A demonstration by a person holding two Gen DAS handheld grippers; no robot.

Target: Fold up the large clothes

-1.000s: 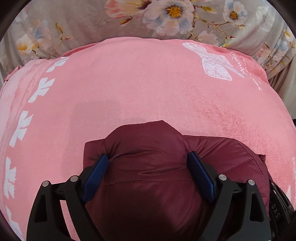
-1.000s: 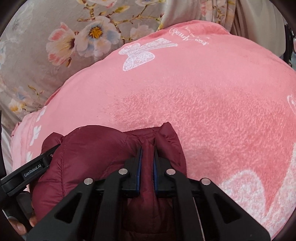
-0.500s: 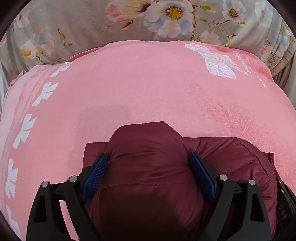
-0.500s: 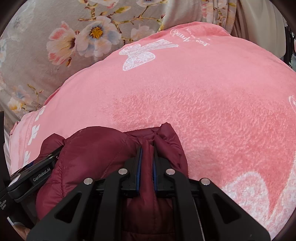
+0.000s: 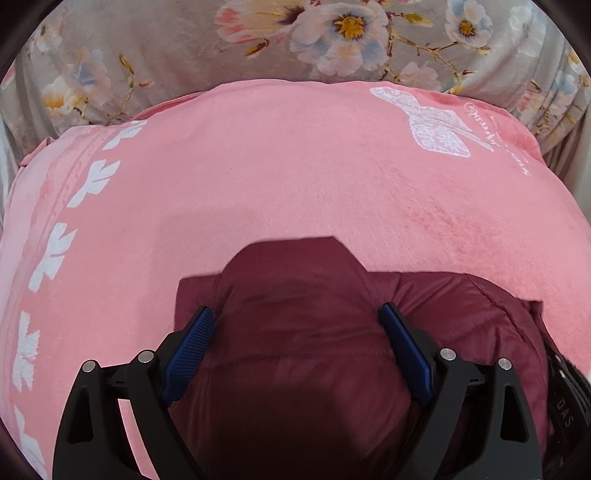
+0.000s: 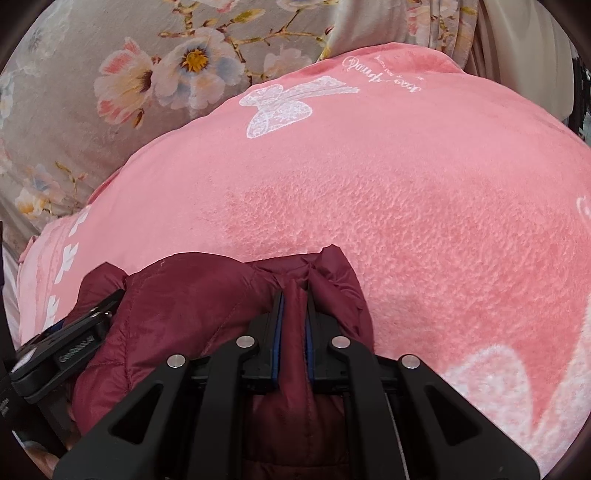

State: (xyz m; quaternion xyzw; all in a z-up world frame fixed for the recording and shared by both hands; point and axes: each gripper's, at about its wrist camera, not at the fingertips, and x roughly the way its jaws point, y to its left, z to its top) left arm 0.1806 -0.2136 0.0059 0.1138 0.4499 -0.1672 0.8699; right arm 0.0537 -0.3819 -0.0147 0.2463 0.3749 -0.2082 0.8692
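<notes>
A dark red puffer jacket (image 5: 295,362) lies bundled on a pink blanket (image 5: 258,166). My left gripper (image 5: 295,317) has its jaws wide apart around a thick bulge of the jacket, with the blue pads (image 5: 188,347) against its sides. In the right wrist view my right gripper (image 6: 294,299) is shut on a narrow fold of the same jacket (image 6: 184,295). The left gripper's body (image 6: 62,354) shows at the lower left of that view, beside the jacket.
The pink blanket (image 6: 406,184) has white butterfly and leaf prints and covers most of the bed. A grey floral sheet (image 5: 258,44) lies beyond its far edge. Pale curtain folds (image 6: 461,29) hang at the upper right.
Both grippers have drifted slightly with the jacket over the blanket. Their hold on the jacket looks the same.
</notes>
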